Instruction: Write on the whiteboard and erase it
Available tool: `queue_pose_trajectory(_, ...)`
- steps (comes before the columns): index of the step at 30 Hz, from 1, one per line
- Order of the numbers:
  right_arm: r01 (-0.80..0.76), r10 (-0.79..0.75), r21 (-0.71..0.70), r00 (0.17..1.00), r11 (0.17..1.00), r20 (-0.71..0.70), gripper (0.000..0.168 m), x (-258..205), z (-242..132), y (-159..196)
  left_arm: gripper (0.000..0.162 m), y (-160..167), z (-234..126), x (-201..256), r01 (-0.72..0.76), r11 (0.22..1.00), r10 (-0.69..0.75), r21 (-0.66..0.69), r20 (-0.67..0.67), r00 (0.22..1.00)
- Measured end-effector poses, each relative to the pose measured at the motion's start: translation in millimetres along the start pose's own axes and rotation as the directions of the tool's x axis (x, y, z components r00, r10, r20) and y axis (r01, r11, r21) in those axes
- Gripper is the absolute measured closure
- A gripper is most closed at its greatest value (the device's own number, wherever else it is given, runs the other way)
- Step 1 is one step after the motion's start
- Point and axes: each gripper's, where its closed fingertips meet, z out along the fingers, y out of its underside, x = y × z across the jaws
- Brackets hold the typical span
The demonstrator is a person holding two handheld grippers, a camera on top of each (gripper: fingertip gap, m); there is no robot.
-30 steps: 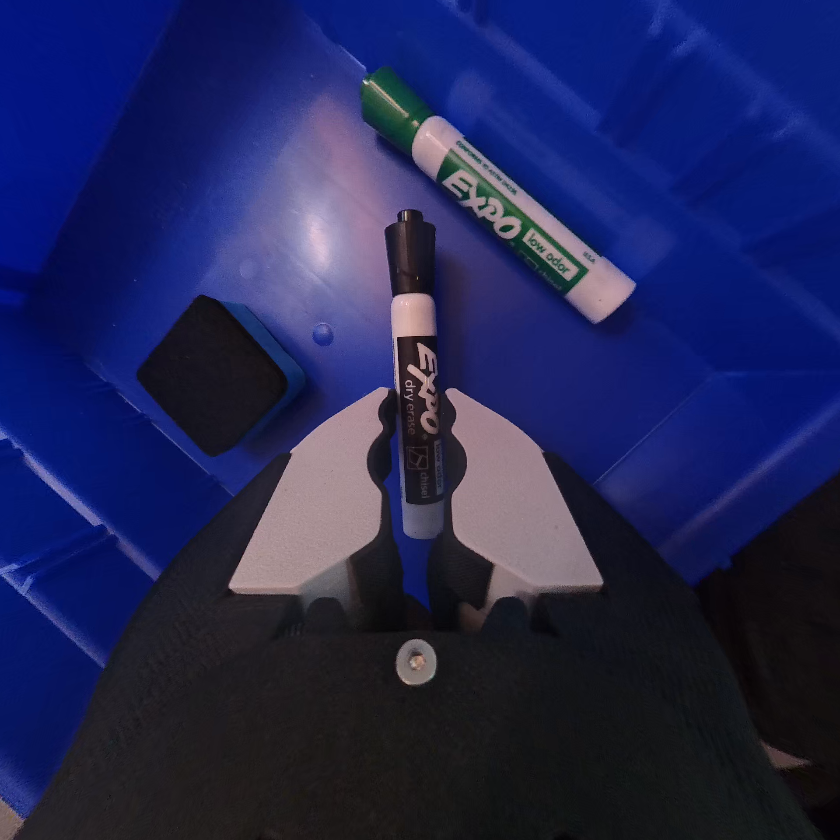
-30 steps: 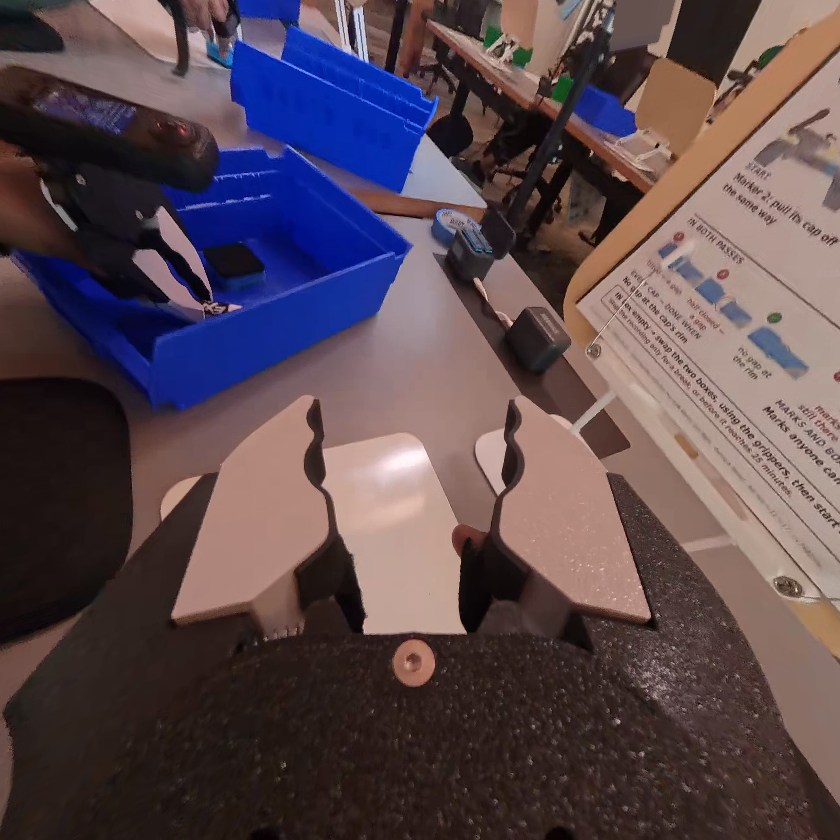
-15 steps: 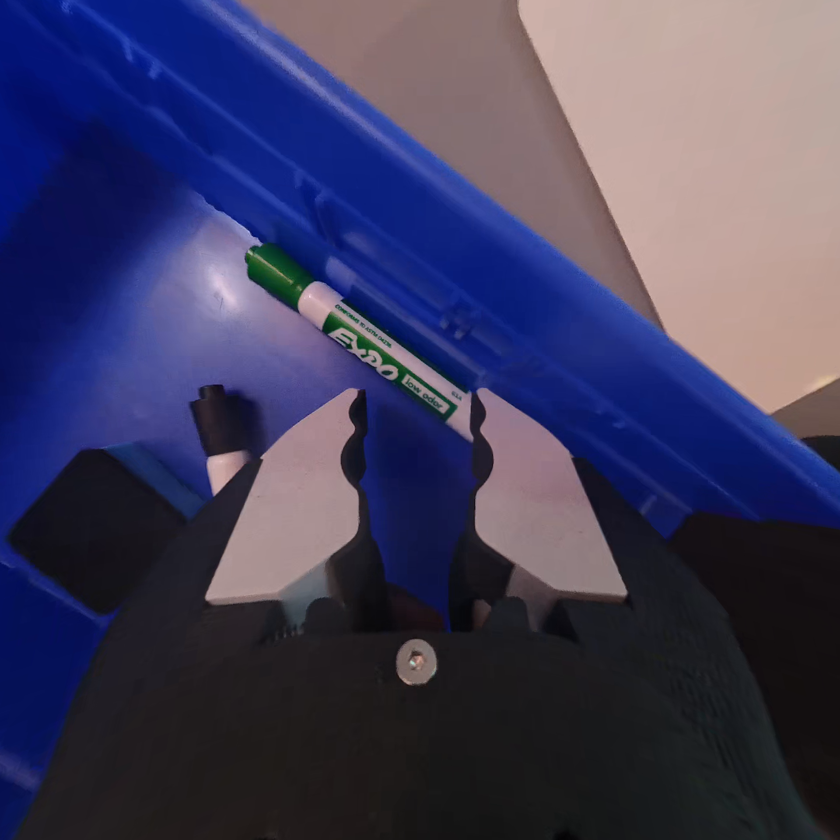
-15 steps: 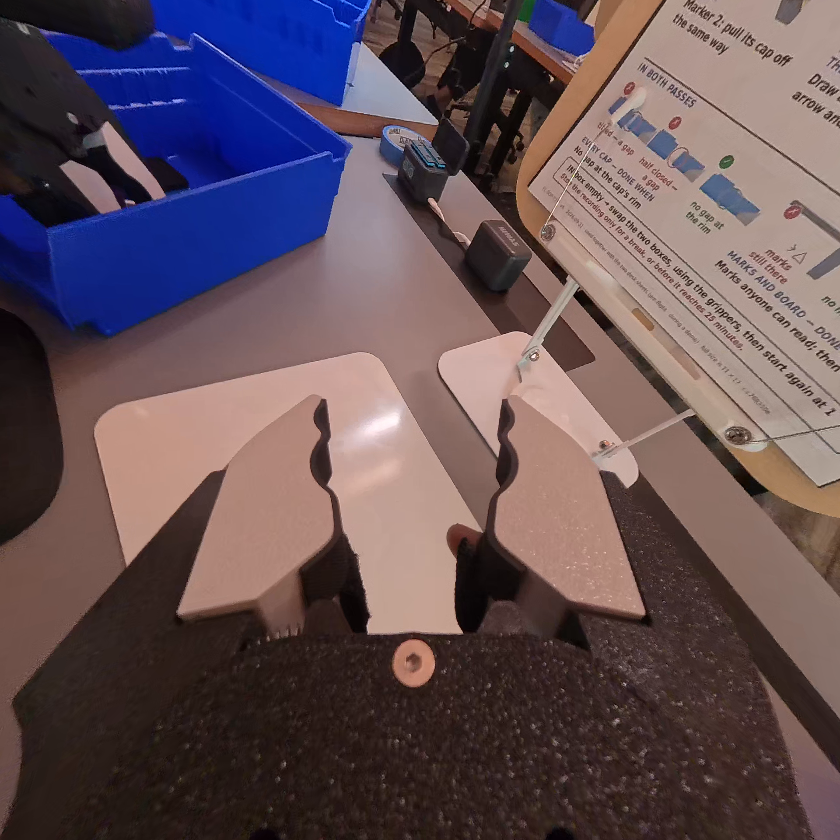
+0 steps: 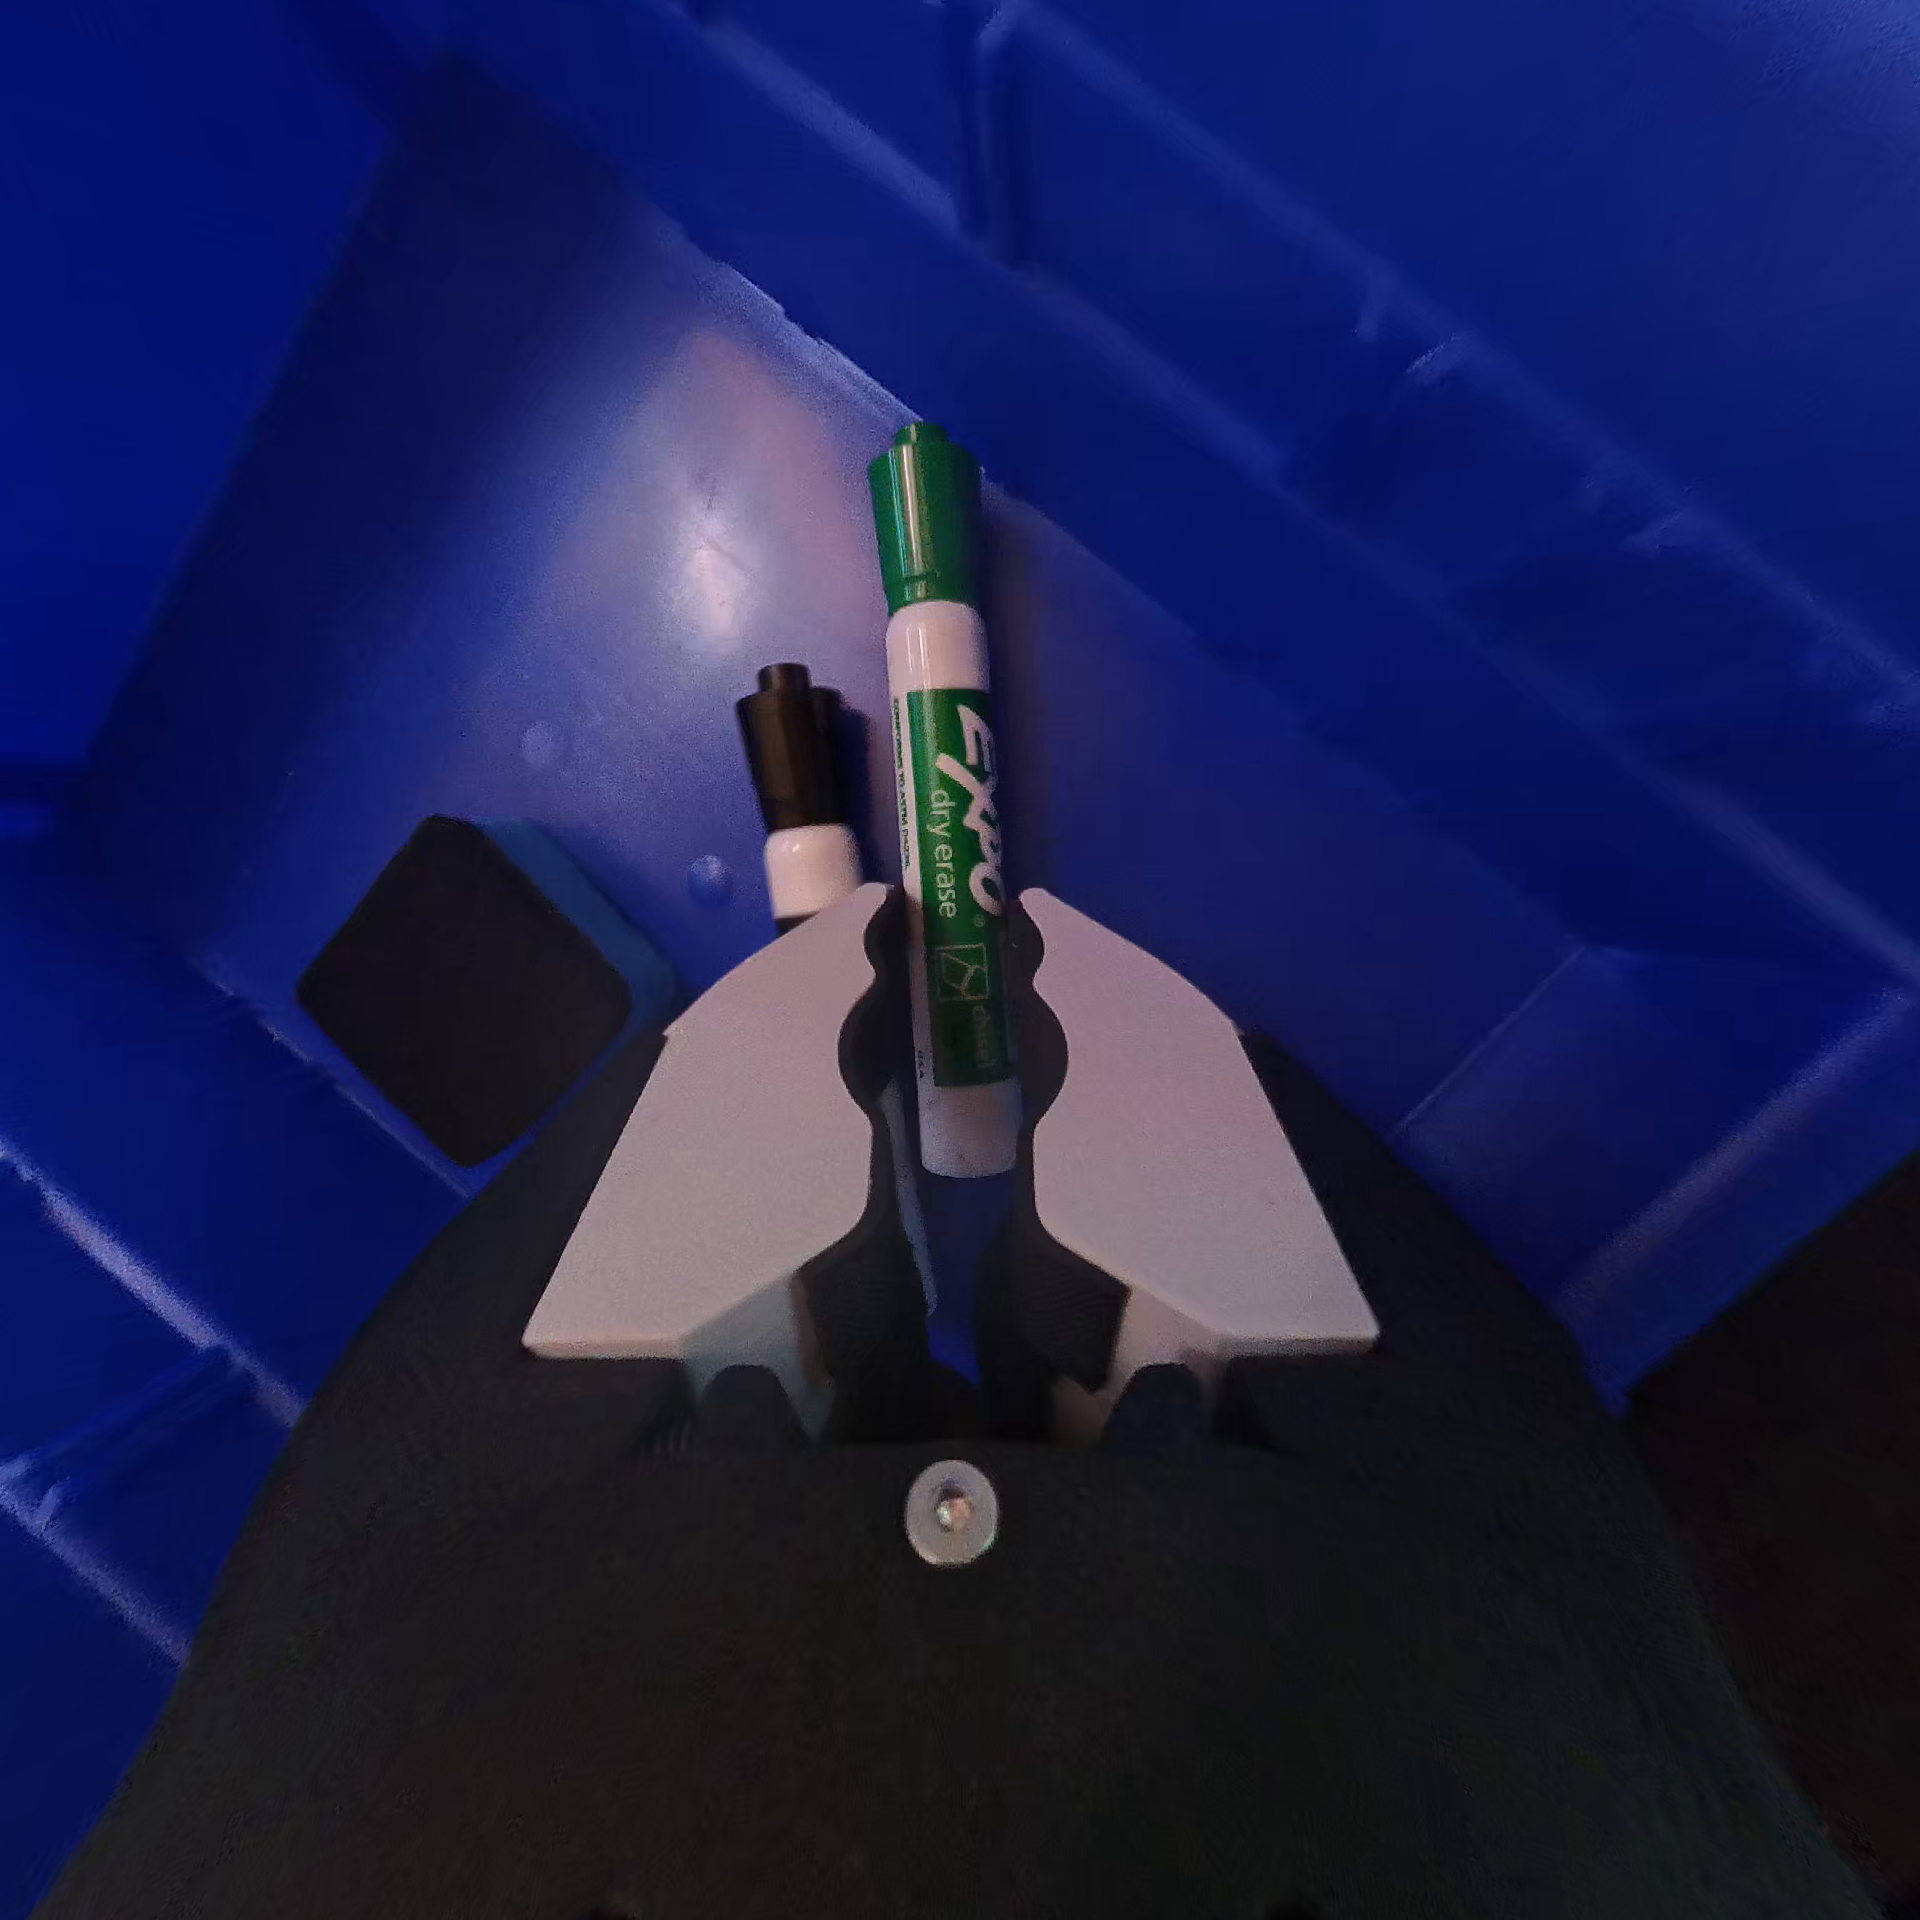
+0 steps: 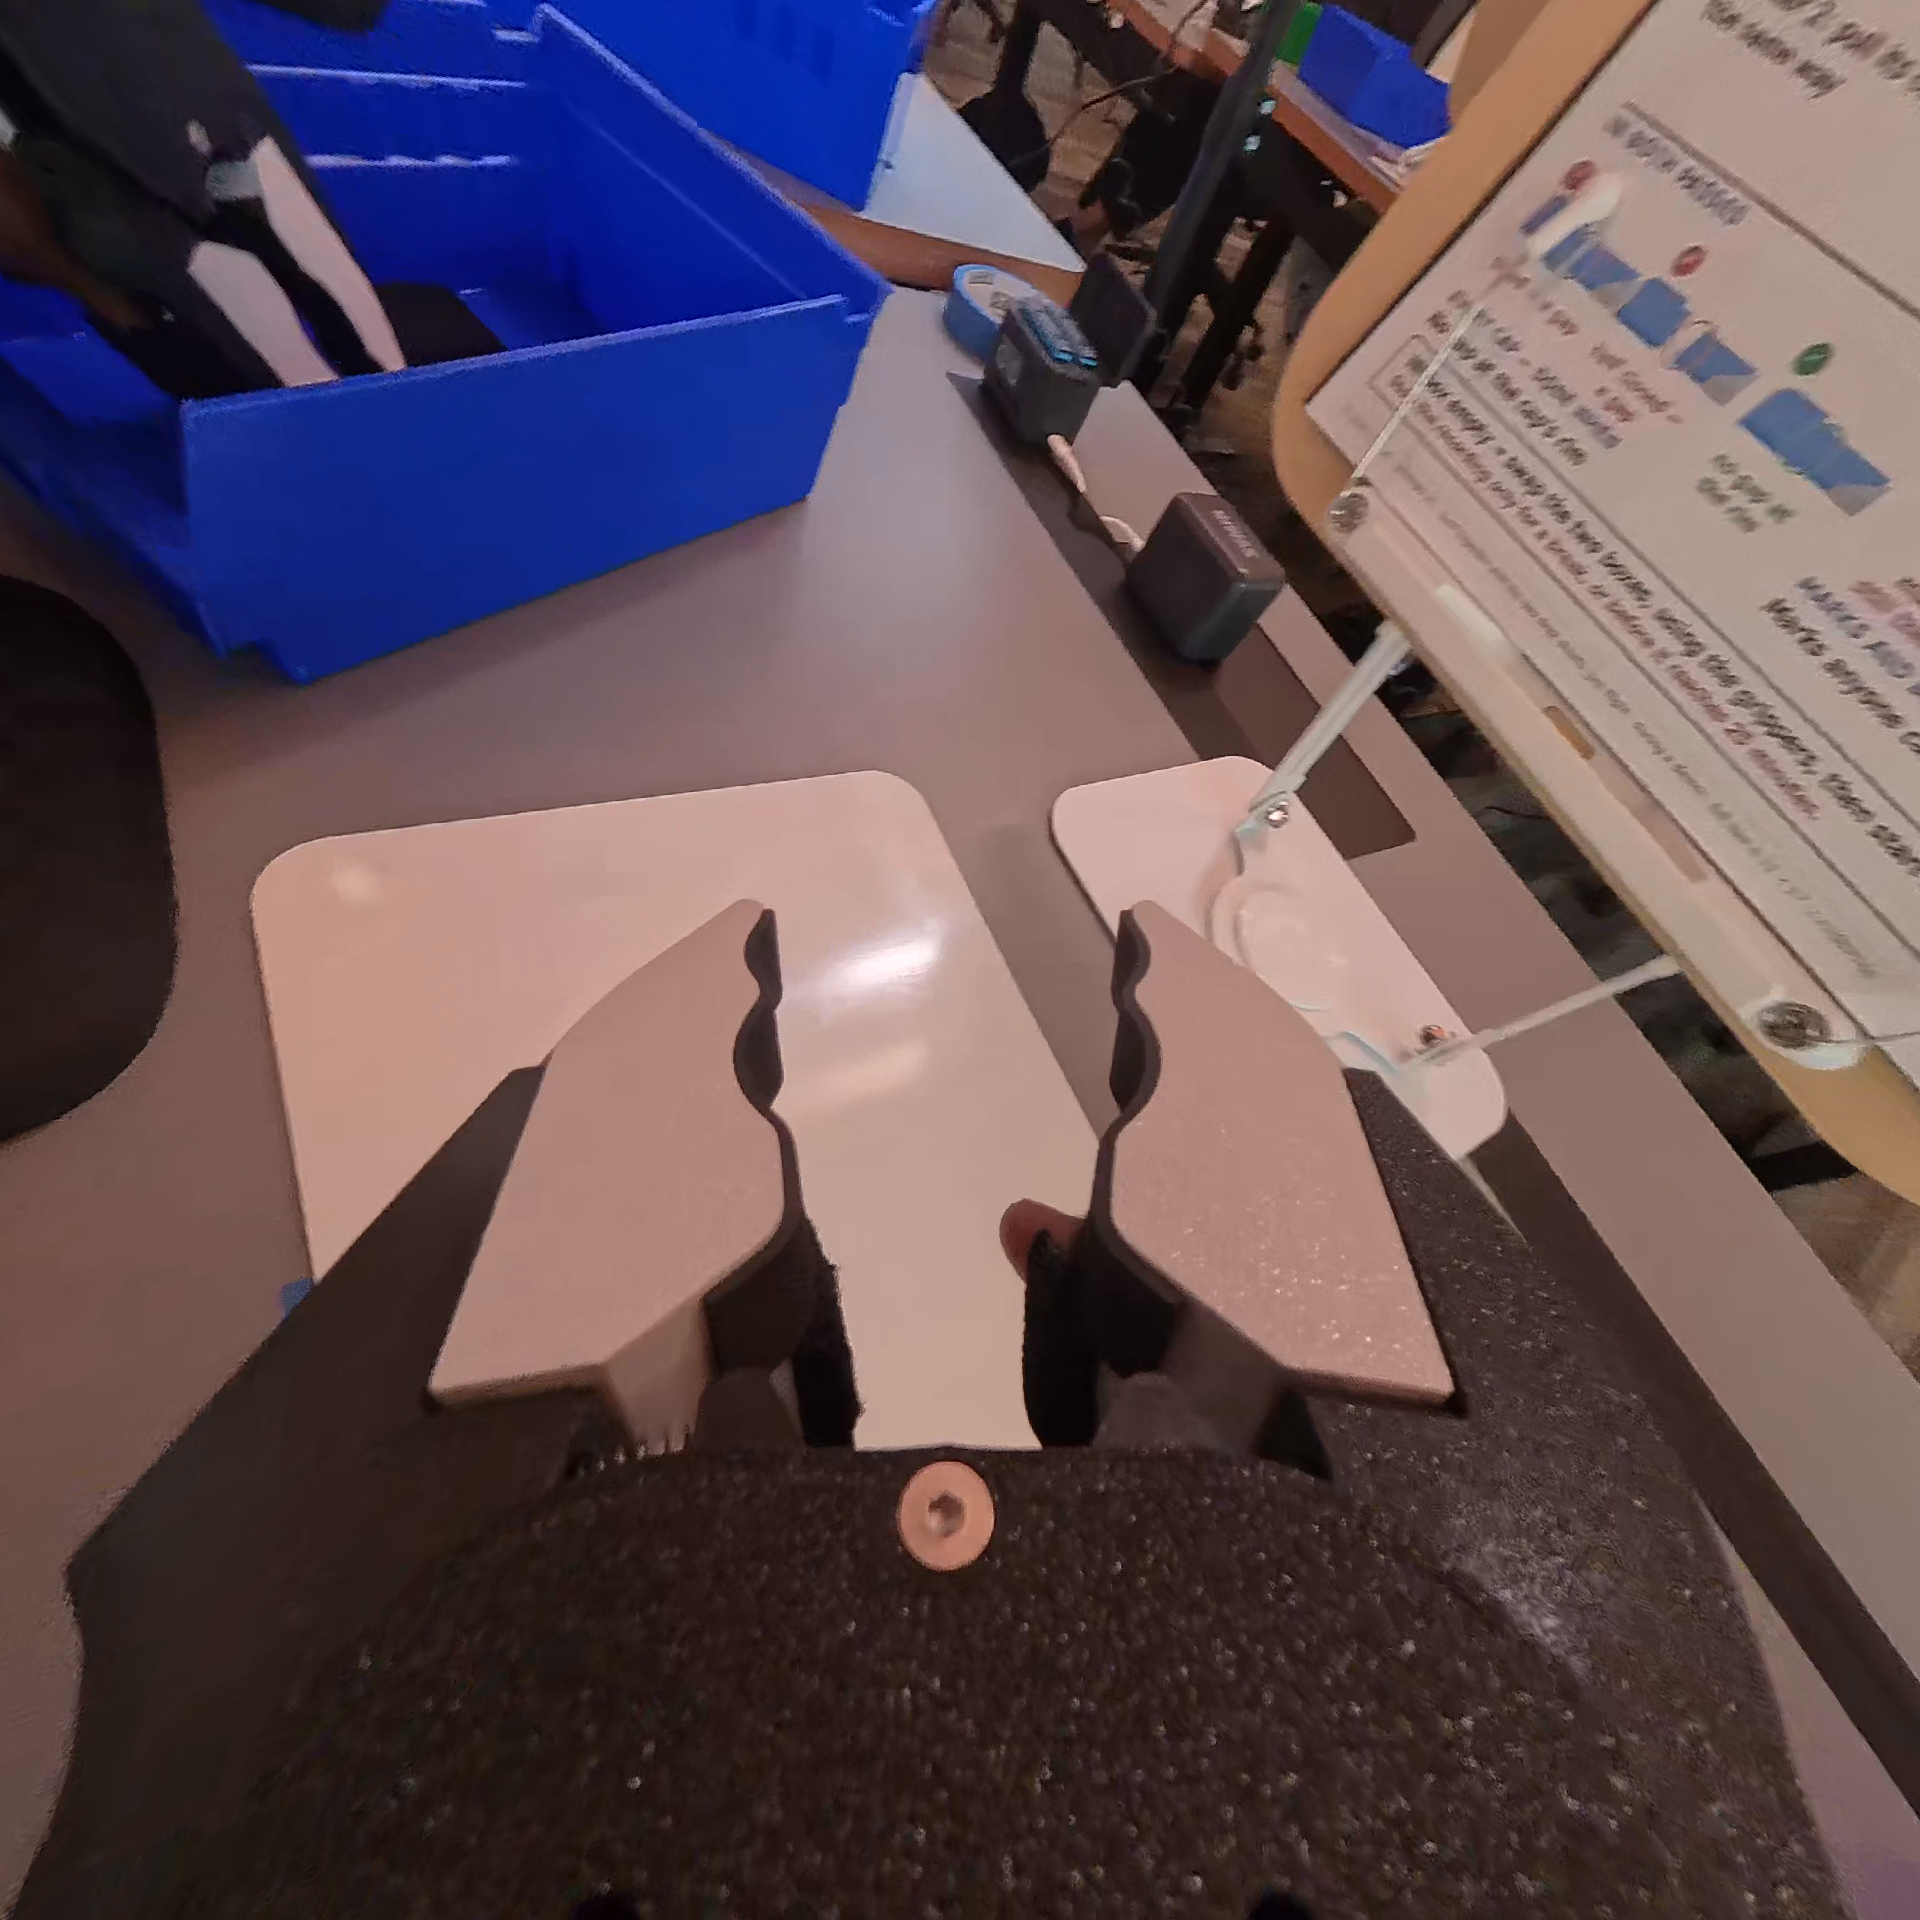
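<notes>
Grey, matte desk (image 6: 935,665) in a workroom carries a glossy white whiteboard (image 6: 436,935) and a blue plastic bin (image 6: 499,488). Right tool (image 6: 943,977) hovers over the whiteboard, its wavy-edged jaws wide apart and empty. Inside the bin, left tool (image 5: 951,914) is closed around a green marker (image 5: 940,727), cap pointing away. A black marker (image 5: 795,790) lies just beside it, a square felt eraser (image 5: 462,997) nearby.
</notes>
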Motion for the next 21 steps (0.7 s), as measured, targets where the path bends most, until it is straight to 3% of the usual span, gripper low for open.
queue_pose_trajectory(5,0.045,-0.041,-0.031,0.994,0.999,0.098,0.115,-21.0,7.9,4.3,0.143,-0.1,-37.8,-20.0,-0.076,0.996,0.070,0.044,0.124,0.990)
queue_pose_trajectory(10,0.026,-0.031,0.021,0.964,0.999,0.265,0.117,-52.5,10.0,-11.4,0.143,-33.6,-92.4,-25.6,-0.269,0.955,0.224,0.123,0.295,0.929)
queue_pose_trajectory(13,0.032,-0.053,0.063,0.931,0.998,0.361,0.114,-66.2,8.1,-25.9,0.143,-60.1,-117.7,-14.7,-0.437,0.888,0.366,0.145,0.354,0.861)
queue_pose_trajectory(17,0.074,-0.115,0.114,0.899,0.991,0.423,0.110,-70.4,8.6,-55.4,0.143,-90.7,-136.7,22.0,-0.657,0.738,0.578,0.153,0.360,0.733)
queue_pose_trajectory(21,0.052,-0.102,0.108,0.836,0.993,0.539,0.133,-80.5,14.4,-87.0,0.143,-107.9,-138.3,66.7,-0.785,0.605,0.721,0.135,0.324,0.612)
